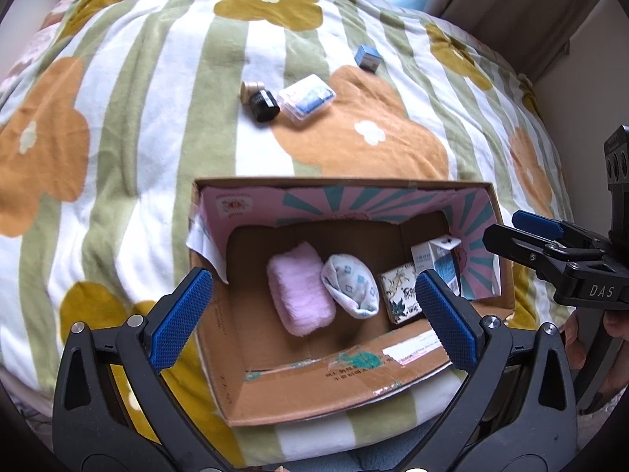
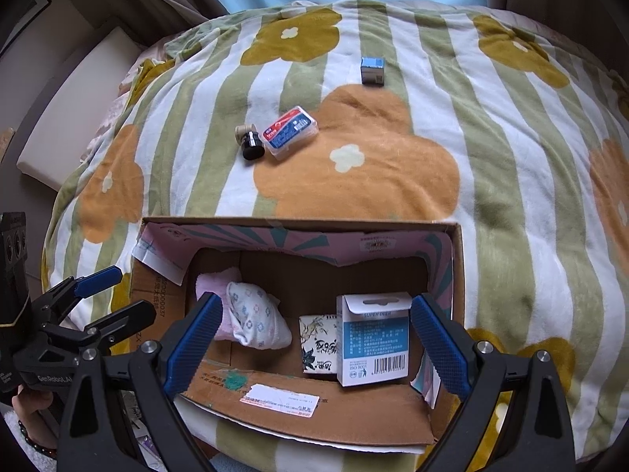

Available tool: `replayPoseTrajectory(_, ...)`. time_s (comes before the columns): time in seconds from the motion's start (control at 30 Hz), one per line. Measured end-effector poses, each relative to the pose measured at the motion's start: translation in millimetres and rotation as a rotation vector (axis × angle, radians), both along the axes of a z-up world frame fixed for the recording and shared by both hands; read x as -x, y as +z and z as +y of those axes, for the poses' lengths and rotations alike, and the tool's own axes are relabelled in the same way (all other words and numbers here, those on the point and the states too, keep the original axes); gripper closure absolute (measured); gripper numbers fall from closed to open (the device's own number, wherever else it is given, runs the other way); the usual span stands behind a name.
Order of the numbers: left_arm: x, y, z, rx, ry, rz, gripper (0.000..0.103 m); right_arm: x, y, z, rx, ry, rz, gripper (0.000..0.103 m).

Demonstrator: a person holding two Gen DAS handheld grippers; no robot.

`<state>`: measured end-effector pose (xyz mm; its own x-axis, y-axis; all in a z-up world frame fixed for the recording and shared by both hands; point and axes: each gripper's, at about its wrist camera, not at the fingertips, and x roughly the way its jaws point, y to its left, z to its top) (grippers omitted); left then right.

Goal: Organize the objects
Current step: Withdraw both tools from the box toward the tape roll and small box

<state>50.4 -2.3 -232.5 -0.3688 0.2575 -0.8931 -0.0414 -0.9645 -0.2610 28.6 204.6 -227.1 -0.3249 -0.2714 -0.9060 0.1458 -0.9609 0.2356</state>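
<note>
Clear plastic case (image 2: pixel 290 131) lies on the bed well beyond both spread, empty jaws, long axis slanted, slightly nearer the left gripper (image 1: pixel 314 314).

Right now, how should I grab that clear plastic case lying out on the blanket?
Come from above and pinch the clear plastic case across its two long edges. It lies flat, and its end by the black jar is crowded, so turn the fingers to its diagonal.

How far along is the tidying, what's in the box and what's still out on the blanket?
Done: the cardboard box holds a pink towel, floral cloth, patterned packet and blue-white carton. In hand: nothing; both the left tool and right tool are open. Left: black jar, clear case, small blue box.
</note>
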Motion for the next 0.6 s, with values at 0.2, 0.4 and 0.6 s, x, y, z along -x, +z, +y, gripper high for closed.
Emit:
replayPoseTrajectory(0.2, 15.6, 11.4, -10.6, -0.007, 0.007, 0.023, 0.0, 10.6, 14.0, -3.6, 0.002, -0.004, 0.041, 0.007)
replayPoseTrajectory(0.4, 41.7, 22.4, -19.9, 0.02, -0.014, 0.043, 0.0, 23.1, 26.5, -6.1, 0.008, -0.018, 0.068, 0.007)
replayPoseTrajectory(0.6, 73.2, 38.4, -37.1, 0.039, -0.005, 0.083, 0.0, 40.1, 39.0, -2.0, -0.002, -0.053, 0.106, 0.007)
